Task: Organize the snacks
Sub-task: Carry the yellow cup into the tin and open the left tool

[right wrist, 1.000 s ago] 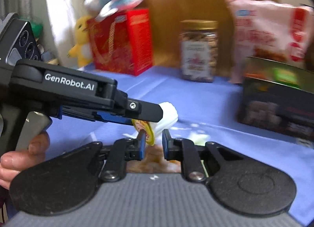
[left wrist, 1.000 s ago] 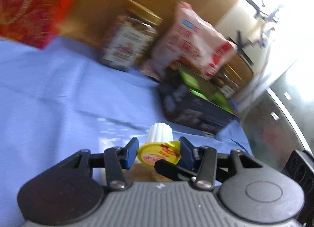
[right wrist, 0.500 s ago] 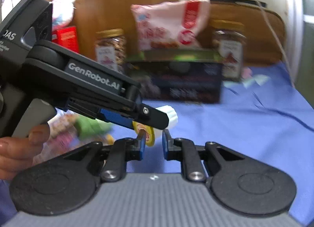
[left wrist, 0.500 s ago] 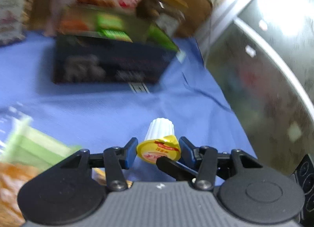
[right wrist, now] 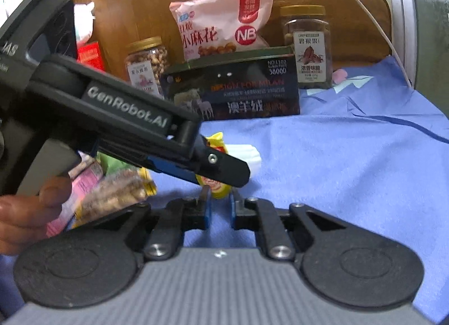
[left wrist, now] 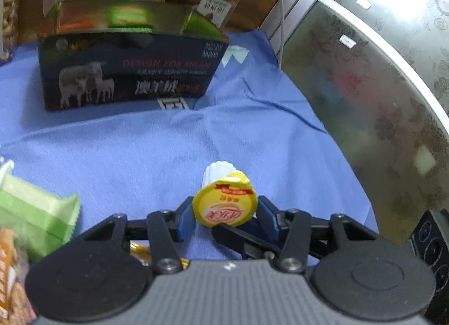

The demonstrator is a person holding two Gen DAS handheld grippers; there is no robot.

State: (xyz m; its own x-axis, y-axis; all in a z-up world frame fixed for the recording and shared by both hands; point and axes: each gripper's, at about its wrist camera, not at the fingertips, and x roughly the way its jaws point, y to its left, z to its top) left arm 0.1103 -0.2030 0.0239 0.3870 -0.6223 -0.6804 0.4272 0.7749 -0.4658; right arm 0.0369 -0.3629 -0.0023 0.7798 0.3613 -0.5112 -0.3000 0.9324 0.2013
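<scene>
Both hands have swung right. Your left gripper point(left wrist: 224, 214) clamps the jelly cup point(left wrist: 224, 207); your right gripper point(right wrist: 218, 207), closing on its lid edge, could tear it.

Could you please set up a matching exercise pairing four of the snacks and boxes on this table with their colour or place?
Things:
1. jelly cup
2. dark box
3. pink bag
4. green packet

Descriptions:
A. lies at the left edge of the left wrist view
B. held between the left gripper's blue pads
C. stands behind the box
D. shows sheep on its front

Pairs: 1-B, 2-D, 3-C, 4-A
</scene>
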